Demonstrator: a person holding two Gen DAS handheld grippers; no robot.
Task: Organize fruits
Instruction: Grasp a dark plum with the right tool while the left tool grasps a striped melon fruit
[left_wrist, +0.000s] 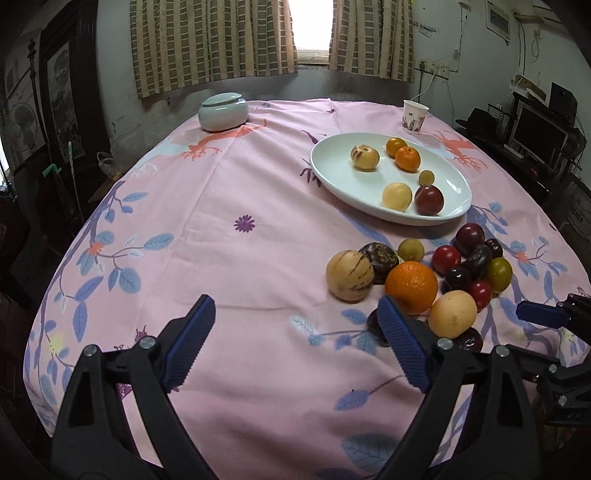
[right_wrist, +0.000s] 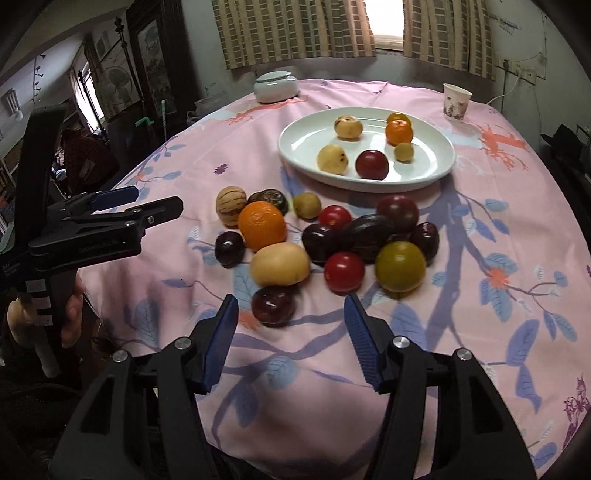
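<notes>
The dark plum (right_wrist: 273, 305) lies on the worktop (right_wrist: 480, 350) right in front of the right gripper (right_wrist: 290, 314), a bit toward its left jaw, and both this one and the left gripper (left_wrist: 295, 317) are wide open, holding nothing.

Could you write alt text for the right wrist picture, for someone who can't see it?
An open hand-held gripper hovers near a pile of loose fruit on a pink floral tablecloth. Behind it, a white oval plate holds six fruits; a second hand-held gripper enters from the left.
</notes>
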